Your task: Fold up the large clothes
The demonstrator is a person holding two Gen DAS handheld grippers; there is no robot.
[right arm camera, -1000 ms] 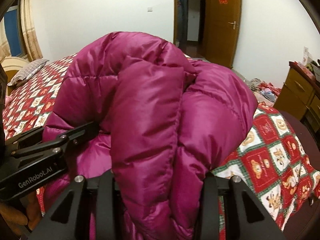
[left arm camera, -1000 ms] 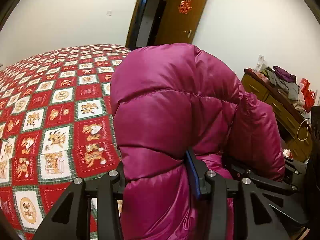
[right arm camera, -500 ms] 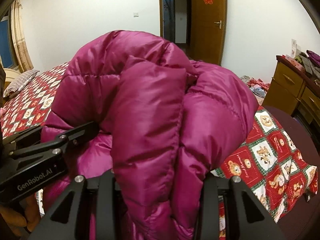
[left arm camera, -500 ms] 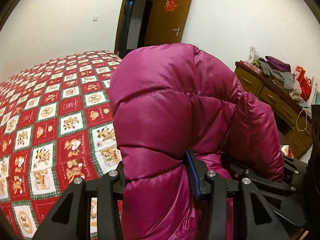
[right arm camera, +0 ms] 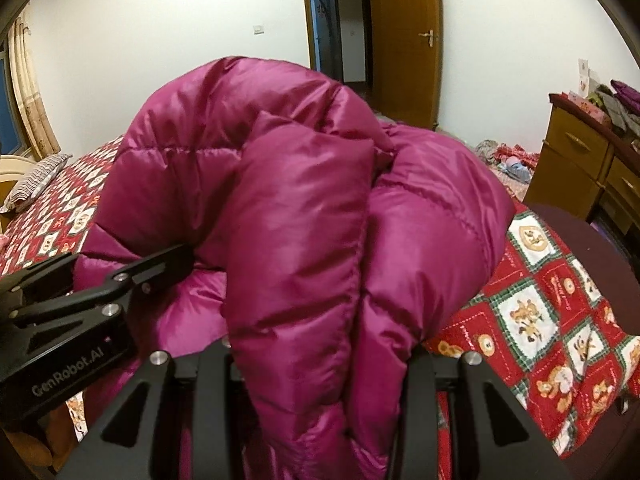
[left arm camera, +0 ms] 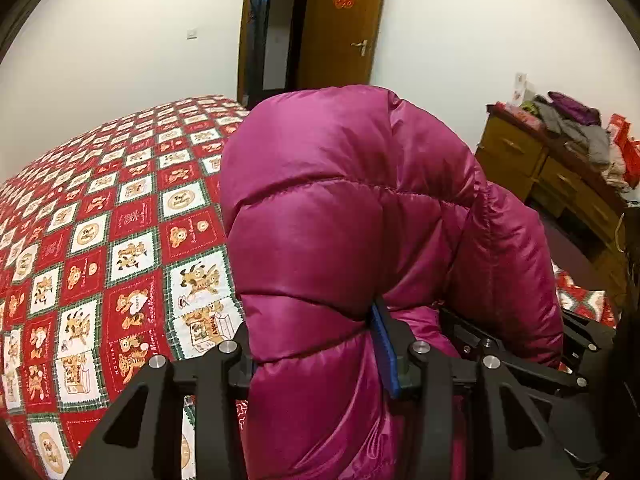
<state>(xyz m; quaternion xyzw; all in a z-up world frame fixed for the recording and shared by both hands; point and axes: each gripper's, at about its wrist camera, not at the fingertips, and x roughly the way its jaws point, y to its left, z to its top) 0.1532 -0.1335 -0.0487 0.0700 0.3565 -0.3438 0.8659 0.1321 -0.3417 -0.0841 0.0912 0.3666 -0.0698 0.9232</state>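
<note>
A magenta puffer jacket (left arm camera: 344, 216) is bunched up and held above the bed. My left gripper (left arm camera: 316, 344) is shut on a thick fold of it; a blue pad shows at the right finger (left arm camera: 384, 344). My right gripper (right arm camera: 320, 344) is shut on another thick fold of the same jacket (right arm camera: 304, 208). Both sets of fingertips are buried in fabric. The left gripper's body shows at the left of the right wrist view (right arm camera: 80, 312), and the right gripper's body shows at the right of the left wrist view (left arm camera: 520, 352). The two grippers are close side by side.
The bed with a red, white and green patchwork cover (left arm camera: 100, 240) lies under and beyond the jacket. A wooden dresser (left arm camera: 560, 176) piled with clothes stands at the right. An open wooden door (right arm camera: 404, 44) is at the back. A striped pillow (right arm camera: 36, 180) lies far left.
Both grippers have swung with the jacket, so the door has shifted left in the left wrist view and right in the right wrist view. The grips on the jacket are unchanged.
</note>
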